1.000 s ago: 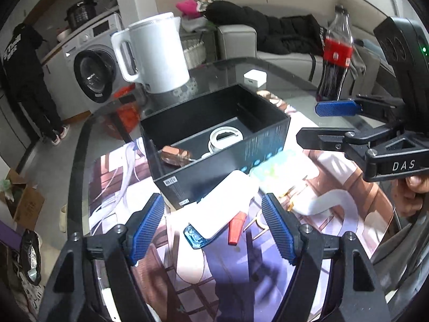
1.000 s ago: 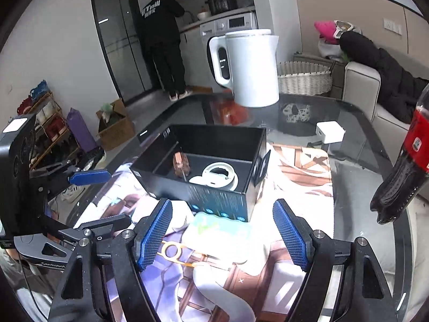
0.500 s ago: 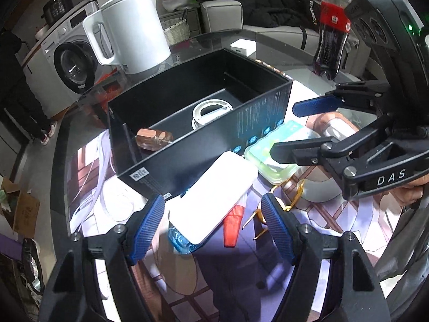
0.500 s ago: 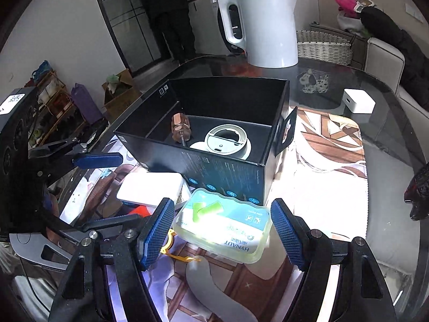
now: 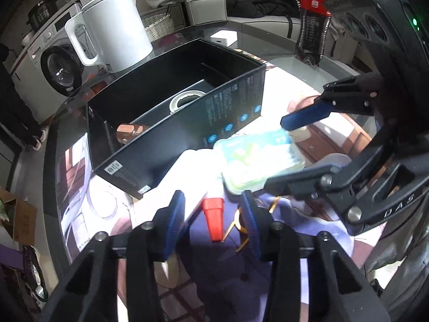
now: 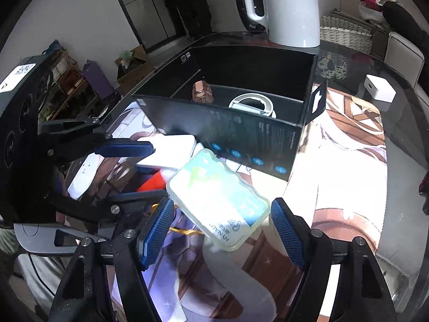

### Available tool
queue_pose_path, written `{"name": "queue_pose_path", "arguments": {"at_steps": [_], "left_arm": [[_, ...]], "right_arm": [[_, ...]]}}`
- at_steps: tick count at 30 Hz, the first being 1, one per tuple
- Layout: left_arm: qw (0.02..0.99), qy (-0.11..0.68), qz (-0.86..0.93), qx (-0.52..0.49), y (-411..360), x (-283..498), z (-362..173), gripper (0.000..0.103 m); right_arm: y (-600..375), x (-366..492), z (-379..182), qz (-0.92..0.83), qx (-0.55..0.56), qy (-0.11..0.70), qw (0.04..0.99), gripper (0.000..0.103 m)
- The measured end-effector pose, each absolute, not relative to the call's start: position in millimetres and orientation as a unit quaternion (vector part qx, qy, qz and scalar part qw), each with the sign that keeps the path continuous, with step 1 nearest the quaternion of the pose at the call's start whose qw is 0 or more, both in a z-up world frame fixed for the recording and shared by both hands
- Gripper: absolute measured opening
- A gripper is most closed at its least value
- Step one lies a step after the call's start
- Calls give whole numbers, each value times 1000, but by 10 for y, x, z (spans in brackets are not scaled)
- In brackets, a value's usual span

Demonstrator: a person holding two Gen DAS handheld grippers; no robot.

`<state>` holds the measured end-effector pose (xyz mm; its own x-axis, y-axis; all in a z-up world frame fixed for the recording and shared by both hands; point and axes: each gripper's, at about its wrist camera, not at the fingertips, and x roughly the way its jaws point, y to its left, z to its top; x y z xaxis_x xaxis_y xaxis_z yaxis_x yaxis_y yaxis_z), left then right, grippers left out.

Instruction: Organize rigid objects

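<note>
The black box's (image 5: 187, 123) near wall hides most of the white ring (image 5: 185, 101) inside.

the box (image 6: 241, 131) stands on the mat (image 6: 348, 161) in the middle of the table (image 6: 402, 91), and the kettle (image 6: 292, 8) stands behind it. in the box lie a small bottle (image 6: 202, 94) and, to its right, a ring (image 6: 252, 104). before the box lies a flat case (image 6: 219, 198), between the fingers of my right tongs (image 6: 222, 228). left of the case lies a slab (image 6: 171, 151), partly under the case edge. the soda bottle (image 5: 312, 24) stands far right on the table.
</note>
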<state>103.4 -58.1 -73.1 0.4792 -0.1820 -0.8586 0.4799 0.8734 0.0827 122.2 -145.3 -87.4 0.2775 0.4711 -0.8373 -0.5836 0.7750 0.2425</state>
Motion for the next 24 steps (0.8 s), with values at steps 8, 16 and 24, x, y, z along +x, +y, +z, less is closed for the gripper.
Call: {"name": "queue_pose_path", "arguments": {"at_steps": [8,16,24], "left_arm": [[844,462,-225,155,-529,950,-616,30],[843,468,-204,166,-276,1121,-777,55],[844,465,-201,176,-330,1169,-837,61]], "right_arm": [[-1279,1110,-800,365,-78,483,792,77],[-1179,1085,-959,365,-111,491,783,77],[-1138,1076,-1022,362,-103,502,779,76]]}}
